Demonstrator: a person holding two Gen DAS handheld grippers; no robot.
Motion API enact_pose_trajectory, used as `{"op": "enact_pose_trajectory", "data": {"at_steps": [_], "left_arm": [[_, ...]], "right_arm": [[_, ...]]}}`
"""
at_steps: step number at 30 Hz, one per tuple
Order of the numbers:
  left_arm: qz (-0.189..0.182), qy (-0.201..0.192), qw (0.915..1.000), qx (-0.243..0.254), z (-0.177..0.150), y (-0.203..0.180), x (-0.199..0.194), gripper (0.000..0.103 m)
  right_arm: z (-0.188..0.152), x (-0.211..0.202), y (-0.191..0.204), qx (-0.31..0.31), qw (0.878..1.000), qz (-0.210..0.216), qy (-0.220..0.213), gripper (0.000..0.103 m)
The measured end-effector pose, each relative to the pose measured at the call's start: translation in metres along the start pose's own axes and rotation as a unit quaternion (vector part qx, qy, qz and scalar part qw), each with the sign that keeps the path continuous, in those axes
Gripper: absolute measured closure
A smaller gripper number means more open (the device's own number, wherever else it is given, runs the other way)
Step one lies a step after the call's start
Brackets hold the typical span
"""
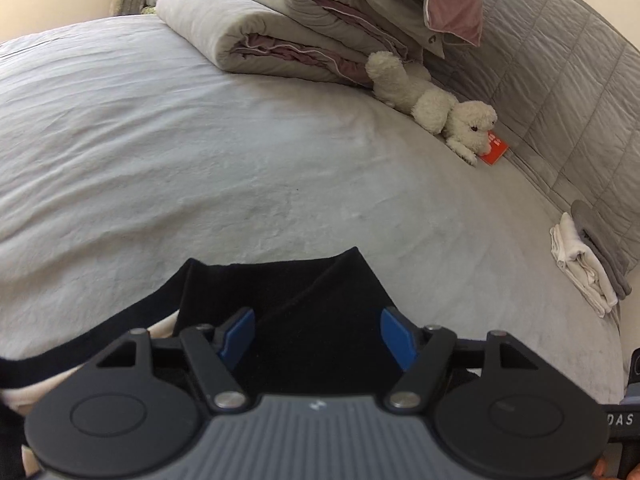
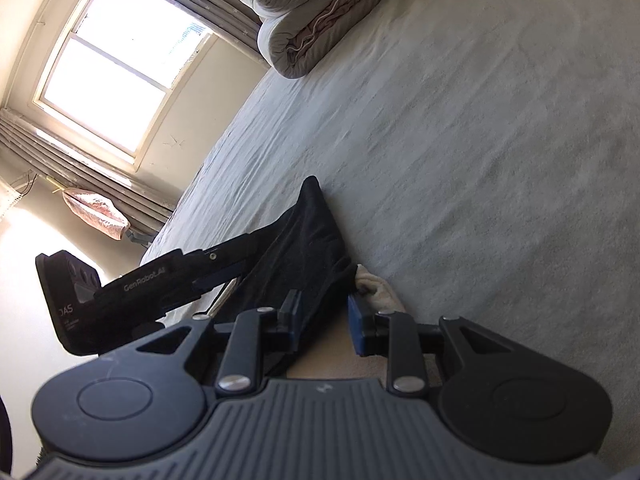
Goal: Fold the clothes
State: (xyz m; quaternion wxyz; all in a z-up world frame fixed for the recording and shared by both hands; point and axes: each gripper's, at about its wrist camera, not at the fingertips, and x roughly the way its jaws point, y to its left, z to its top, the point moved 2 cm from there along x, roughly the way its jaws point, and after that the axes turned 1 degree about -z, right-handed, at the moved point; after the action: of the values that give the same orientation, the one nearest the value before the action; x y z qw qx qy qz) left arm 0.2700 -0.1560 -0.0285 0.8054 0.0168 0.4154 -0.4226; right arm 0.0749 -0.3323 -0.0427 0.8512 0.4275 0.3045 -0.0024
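A black garment (image 1: 304,296) lies at the near edge of the grey bed (image 1: 200,152), with a thin black strap trailing left. My left gripper (image 1: 318,334) is open, its blue pads wide apart just above the black cloth. In the right wrist view the same black garment (image 2: 304,240) runs toward my right gripper (image 2: 322,320), which is open with the cloth's edge between its pads. The left gripper's body (image 2: 132,288) shows there, reaching onto the garment from the left. A bit of cream cloth (image 2: 376,284) peeks out beside the right pad.
Folded grey quilts (image 1: 288,28) are stacked at the bed's far end. A white plush toy (image 1: 436,104) and a red card (image 1: 494,152) lie by the quilted headboard (image 1: 560,92). Folded white and grey clothes (image 1: 588,264) sit at the right edge. A window (image 2: 116,60) is at left.
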Motion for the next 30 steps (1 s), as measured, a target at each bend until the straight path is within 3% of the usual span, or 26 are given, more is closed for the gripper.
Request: {"op": "enact_pose_trajectory", "data": {"at_steps": [6, 11, 18, 24, 30], "left_arm": [[-0.019, 0.009, 0.9986, 0.048, 0.012, -0.003, 0.031, 0.034], [-0.060, 0.011, 0.9966, 0.056, 0.019, -0.004, 0.036, 0.049], [-0.076, -0.002, 0.9960, 0.046, 0.025, -0.002, 0.037, 0.073], [-0.079, 0.001, 0.9955, 0.051, 0.024, -0.004, 0.035, 0.074], [-0.058, 0.015, 0.9966, 0.056, 0.023, -0.003, 0.042, 0.074]], "right_arm": [[-0.007, 0.005, 0.004, -0.019, 0.999, -0.017, -0.019, 0.074], [-0.008, 0.010, 0.004, -0.022, 0.999, -0.015, -0.035, 0.074], [-0.008, 0.011, 0.007, -0.019, 0.999, -0.005, -0.039, 0.072], [-0.010, 0.012, 0.011, -0.021, 0.999, -0.002, -0.037, 0.072], [-0.012, 0.015, 0.012, -0.021, 0.999, -0.001, -0.033, 0.072]]}}
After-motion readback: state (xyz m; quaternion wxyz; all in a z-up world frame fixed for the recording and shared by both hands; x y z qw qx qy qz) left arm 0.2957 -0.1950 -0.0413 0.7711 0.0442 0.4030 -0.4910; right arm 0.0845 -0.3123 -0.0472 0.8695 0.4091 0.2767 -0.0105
